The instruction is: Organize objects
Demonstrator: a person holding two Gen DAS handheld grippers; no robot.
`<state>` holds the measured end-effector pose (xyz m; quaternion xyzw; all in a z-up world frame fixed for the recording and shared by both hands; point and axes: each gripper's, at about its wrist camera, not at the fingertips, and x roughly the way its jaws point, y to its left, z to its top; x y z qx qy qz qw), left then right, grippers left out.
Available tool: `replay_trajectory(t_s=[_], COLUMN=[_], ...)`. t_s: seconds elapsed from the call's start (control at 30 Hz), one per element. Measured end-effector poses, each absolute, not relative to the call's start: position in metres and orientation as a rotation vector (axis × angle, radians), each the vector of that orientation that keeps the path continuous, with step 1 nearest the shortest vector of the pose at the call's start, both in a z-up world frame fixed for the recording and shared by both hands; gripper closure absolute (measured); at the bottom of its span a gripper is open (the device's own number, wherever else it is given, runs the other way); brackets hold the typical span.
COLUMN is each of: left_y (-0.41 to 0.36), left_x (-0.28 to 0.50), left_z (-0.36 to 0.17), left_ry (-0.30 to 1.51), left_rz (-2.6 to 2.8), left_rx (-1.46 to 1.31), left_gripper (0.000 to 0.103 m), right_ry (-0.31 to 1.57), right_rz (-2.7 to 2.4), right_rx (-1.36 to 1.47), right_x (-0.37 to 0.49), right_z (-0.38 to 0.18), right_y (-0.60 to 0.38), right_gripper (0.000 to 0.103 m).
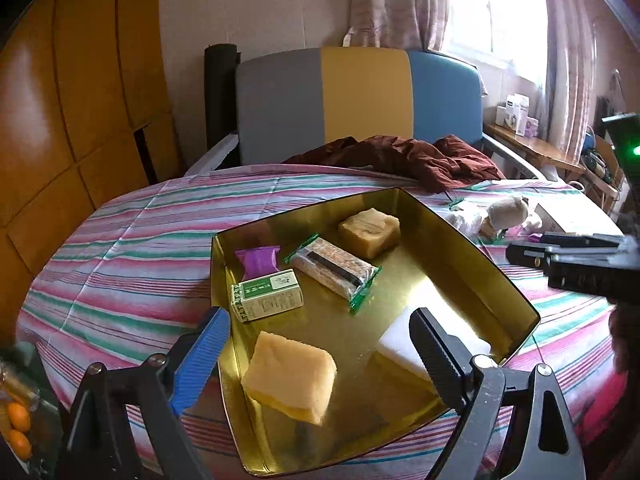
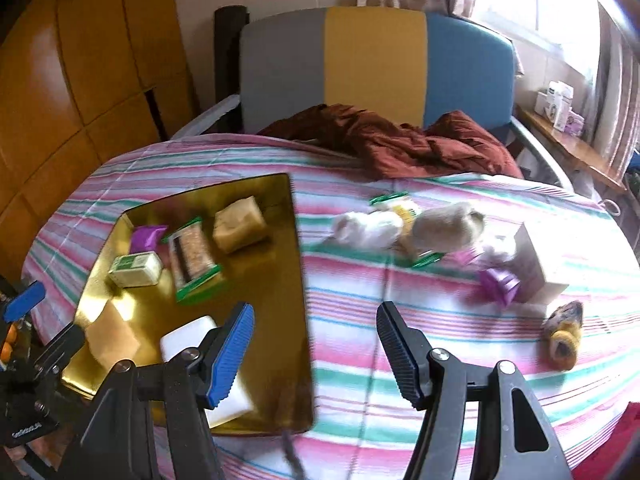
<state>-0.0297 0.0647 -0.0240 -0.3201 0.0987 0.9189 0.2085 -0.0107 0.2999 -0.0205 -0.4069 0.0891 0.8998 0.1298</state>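
- Gold metal tray [image 1: 472, 256] rests on the striped cloth [image 1: 120, 240] covering the table, left of the loose items in the right wrist view.
- Inside the tray: a purple packet [image 1: 259, 260], a green-and-white carton [image 1: 267, 295], a wrapped cereal bar [image 1: 334, 272] with green ends, a tan block [image 1: 370, 232] at the far side, a yellow sponge [image 1: 290, 376] and a white block [image 1: 400, 344] at the near side.
- Left gripper [image 1: 320, 344] hangs over the near end of the tray; its fingers stand wide apart with nothing clamped, the sponge lying below and between them.
- Right gripper [image 2: 316, 344] sits above the tray's right edge and the cloth; its fingers are apart and empty.
- On the cloth right of the tray: a blurred plush toy [image 2: 444, 228], a second purple packet [image 2: 499, 285], a pale box [image 2: 536, 264], and a yellow-and-dark object [image 2: 564, 332] too blurred to name.
- A dark red garment [image 2: 400, 140] lies at the table's far edge, before a grey, yellow and blue chair back [image 2: 376, 60].
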Motion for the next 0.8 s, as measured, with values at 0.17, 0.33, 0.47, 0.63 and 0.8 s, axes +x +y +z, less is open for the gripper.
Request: replay_trajectory(t_s=[0.17,0.33,0.47,0.63,0.8], left_y=[0.071,0.078,0.085,0.097,0.116], left_x=[-0.03,-0.031,-0.032,-0.035,-0.044], left_z=[-0.026,-0.028,-0.03,-0.03,-0.025], left_ry=[0.295,0.317,0.336,0.373,0.408], left_rz=[2.545,2.531,2.513,2.489,2.451], left_rx=[-0.897,-0.909,-0.92,-0.915,-0.893], left_gripper=[0.011,0.011,0.011,0.011,0.011], right_ry=[0.217,0.173,0.171,0.291,0.522], right_rz=[2.574,2.533,2.495,2.413,2.329], right_rx=[-1.16,-1.118,-1.092,-1.058,-1.098], right_x=[-0.013,-0.015,-0.018,-0.015,-0.004], right_z=[-0.014,-0.008,-0.01,-0.025,-0.045], right_y=[0.327,0.362,0.393,0.442,0.474], right_gripper=[0.038,0.038,0.038,0.038,0.038])
